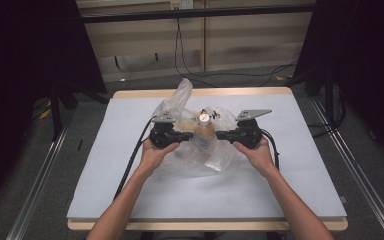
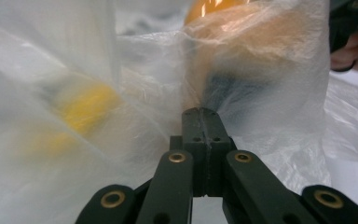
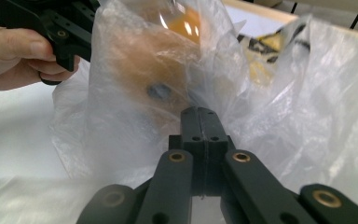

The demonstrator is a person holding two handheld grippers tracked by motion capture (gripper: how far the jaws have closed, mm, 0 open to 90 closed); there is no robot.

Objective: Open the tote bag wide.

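Observation:
A clear plastic bag (image 1: 187, 145) lies crumpled on the middle of the table, with a bottle of amber liquid (image 1: 204, 131) standing in it, white cap up. My left gripper (image 1: 187, 135) comes in from the left and is shut on the bag's film beside the bottle. My right gripper (image 1: 220, 134) comes in from the right and is shut on the film on the bottle's other side. In the left gripper view the jaws (image 2: 200, 114) pinch the plastic (image 2: 261, 70), with the amber bottle (image 2: 214, 9) blurred behind. In the right gripper view the jaws (image 3: 199, 113) pinch the film (image 3: 135, 93) in front of the bottle (image 3: 184, 23).
A pale blue-grey mat (image 1: 130, 175) covers the wooden table (image 1: 200, 92). A yellow and black printed item (image 3: 265, 46) shows through the bag on its far side. Cables (image 1: 130, 165) trail from both grippers. Black curtains and floor rails flank the table.

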